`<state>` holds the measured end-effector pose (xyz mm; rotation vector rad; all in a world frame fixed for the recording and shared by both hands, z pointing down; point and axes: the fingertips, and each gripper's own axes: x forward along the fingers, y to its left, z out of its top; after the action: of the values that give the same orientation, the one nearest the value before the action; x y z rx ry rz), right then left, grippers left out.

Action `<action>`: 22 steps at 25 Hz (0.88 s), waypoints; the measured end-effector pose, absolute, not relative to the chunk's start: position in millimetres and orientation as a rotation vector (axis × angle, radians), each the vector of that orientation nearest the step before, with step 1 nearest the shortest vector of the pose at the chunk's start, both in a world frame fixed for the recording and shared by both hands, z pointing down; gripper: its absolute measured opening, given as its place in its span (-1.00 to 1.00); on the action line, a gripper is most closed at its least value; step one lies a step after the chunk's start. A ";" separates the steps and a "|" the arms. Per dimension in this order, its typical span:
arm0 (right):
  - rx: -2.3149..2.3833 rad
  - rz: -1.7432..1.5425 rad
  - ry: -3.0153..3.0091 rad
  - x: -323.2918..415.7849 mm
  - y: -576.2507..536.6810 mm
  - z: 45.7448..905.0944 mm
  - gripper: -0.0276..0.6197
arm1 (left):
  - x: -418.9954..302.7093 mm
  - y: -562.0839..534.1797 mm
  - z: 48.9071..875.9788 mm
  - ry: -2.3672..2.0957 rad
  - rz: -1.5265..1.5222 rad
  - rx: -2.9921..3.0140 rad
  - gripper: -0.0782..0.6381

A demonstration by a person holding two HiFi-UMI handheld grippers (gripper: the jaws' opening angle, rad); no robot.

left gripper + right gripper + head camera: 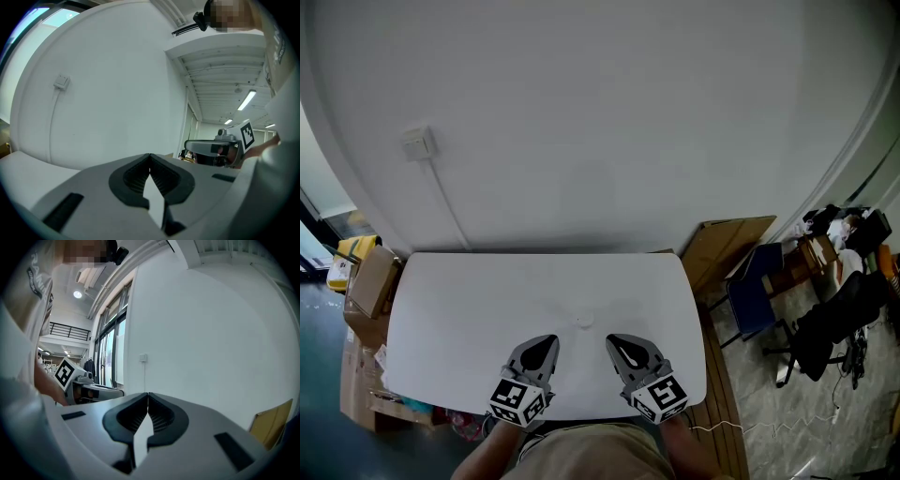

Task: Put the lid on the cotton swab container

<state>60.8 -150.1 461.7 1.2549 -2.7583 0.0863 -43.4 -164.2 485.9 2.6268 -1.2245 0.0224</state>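
Observation:
On the white table (469, 309) lies one small pale round thing (584, 321), too faint against the top to identify as lid or container. My left gripper (549, 339) hovers near the table's front edge, just left of and nearer than that thing, its jaws shut with nothing between them. To the right my right gripper (613, 340) mirrors it, also shut and empty. The left gripper view shows the closed left gripper (150, 157) pointing at the white wall, with the right gripper (213, 150) beside it. The right gripper view shows the closed right gripper (148, 396) and the left gripper (89, 390).
A wall socket (418, 142) with a cable running down sits behind the table. Cardboard boxes (370, 281) stand at the table's left. A wooden board (727, 244), a blue chair (759, 286) and a black office chair (830, 328) stand to the right.

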 end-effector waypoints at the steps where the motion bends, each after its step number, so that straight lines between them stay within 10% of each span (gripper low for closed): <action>1: 1.247 0.082 -2.761 62.5 -151.4 461.1 -0.86 | -41.1 -165.0 484.9 -1.230 0.021 2.627 -0.74; 22: 1.138 0.084 -2.763 60.9 -181.7 474.1 -0.86 | -29.2 -183.0 497.3 -1.258 0.018 2.612 -0.74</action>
<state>60.9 -181.7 474.1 1.1384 -2.7633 0.0843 -29.2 -183.0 497.3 2.6122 -1.2579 0.0182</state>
